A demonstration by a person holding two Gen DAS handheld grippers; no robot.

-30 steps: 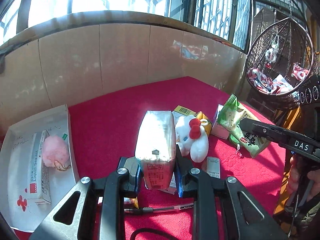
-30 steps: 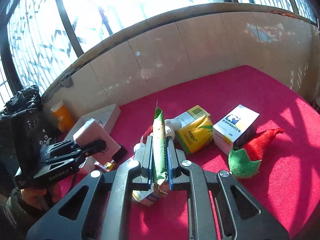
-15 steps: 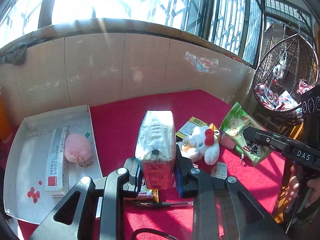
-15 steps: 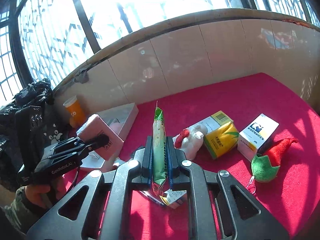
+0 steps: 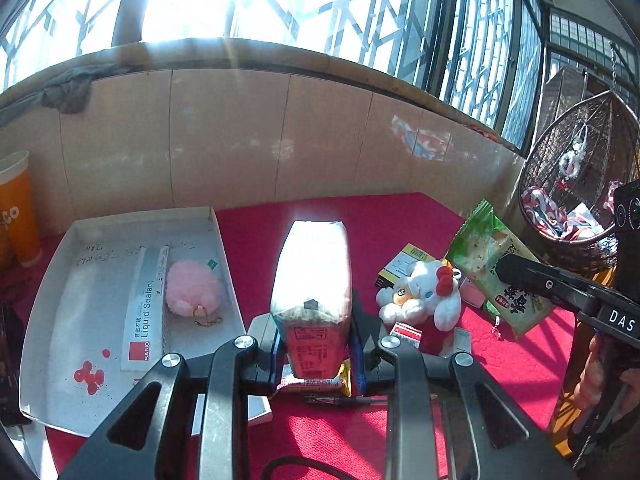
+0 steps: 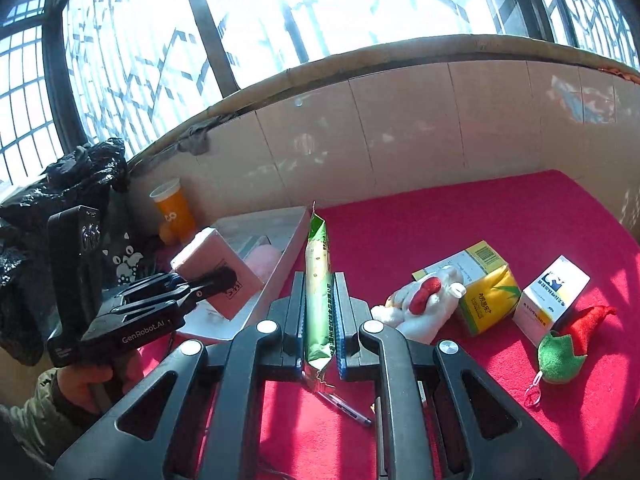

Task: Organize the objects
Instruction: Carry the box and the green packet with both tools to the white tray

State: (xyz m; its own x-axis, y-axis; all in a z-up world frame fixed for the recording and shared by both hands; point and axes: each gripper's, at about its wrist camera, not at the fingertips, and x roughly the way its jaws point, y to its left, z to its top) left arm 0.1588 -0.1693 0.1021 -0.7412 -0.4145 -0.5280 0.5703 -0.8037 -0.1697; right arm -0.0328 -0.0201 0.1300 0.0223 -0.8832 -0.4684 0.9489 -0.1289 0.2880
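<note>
Both grippers now nearer white tray [image 5: 224,240] than before. Left gripper [image 5: 314,344] jaws gripping pink packet [image 5: 310,276]; right gripper [image 6: 318,312] jaws pinching green sachet [image 6: 318,276], both being carried above red worktop [image 6: 480,216], likely for traying.

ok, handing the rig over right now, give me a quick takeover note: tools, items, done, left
Left tool: shut on the pink tissue pack, held above the red cloth.
Right tool: shut on the green snack packet, held edge-up.
White tray: holds the Liquid Sealant box and the pink pompom.
On the red cloth: white plush, yellow box, white-and-blue box, green-and-red elf hat charm, pen.
Done: two items in the tray.
Left: probably place both held items, then the loose ones.
</note>
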